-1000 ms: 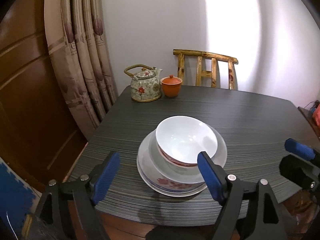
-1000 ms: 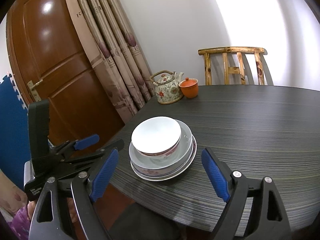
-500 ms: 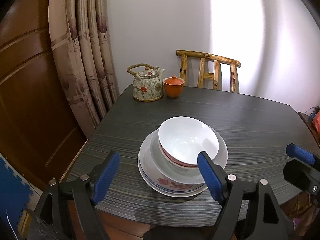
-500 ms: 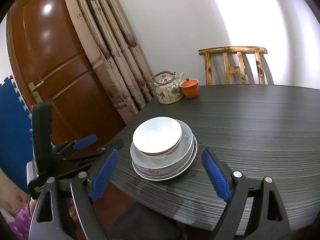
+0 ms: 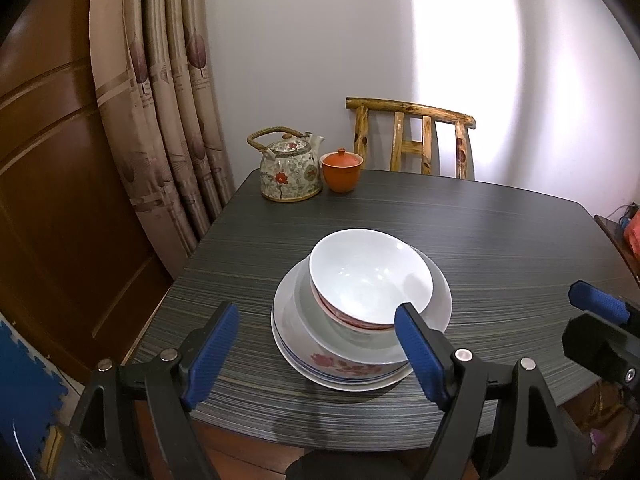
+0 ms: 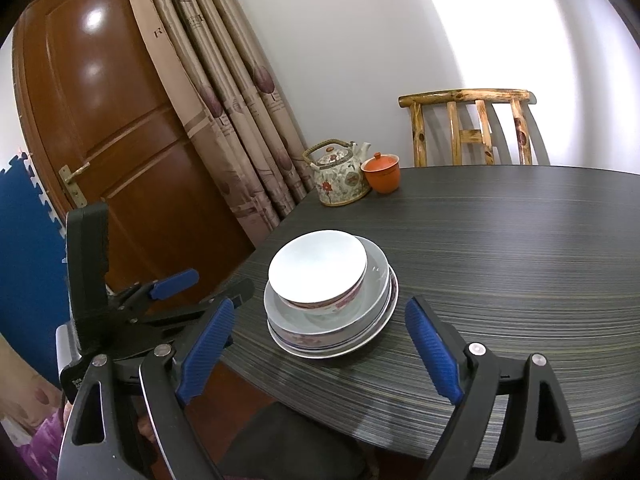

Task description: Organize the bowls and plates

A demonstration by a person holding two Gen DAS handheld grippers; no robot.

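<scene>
Left wrist view: the left gripper (image 5: 316, 356) hangs above the near edge of the dark striped bench (image 5: 520, 240), its blue-padded jaws spread wide with nothing between them. Just beyond the fingertips sits a stack of dishes near the bench's front edge. On top is a white bowl (image 5: 370, 276) with a red band under its rim, resting slightly tilted inside a wider pale bowl (image 5: 436, 304). Under that is a floral bowl (image 5: 340, 362) with pink flowers and a blue line, and at the bottom a white plate (image 5: 360, 385). The right finger of this gripper overlaps the stack's near right edge in the picture; whether it touches cannot be told. At the far left corner of the bench stand a flowered teapot (image 5: 290, 172) and, just beside it, an orange lidded cup (image 5: 341, 172). A wooden chair (image 5: 412, 136) stands behind the bench, and a curtain (image 5: 168, 100) hangs at the left. The right gripper (image 5: 600, 328) shows at the right edge.

Right wrist view: the right gripper (image 6: 320, 344) also stands wide open and empty, lined up before the same stack, which lies between its fingers in the picture but beyond them. The white bowl (image 6: 318, 276) tops the stack near the bench's left front edge. The left gripper (image 6: 200, 288) appears at the left, off the bench's edge, before a brown door (image 6: 120, 120).
</scene>
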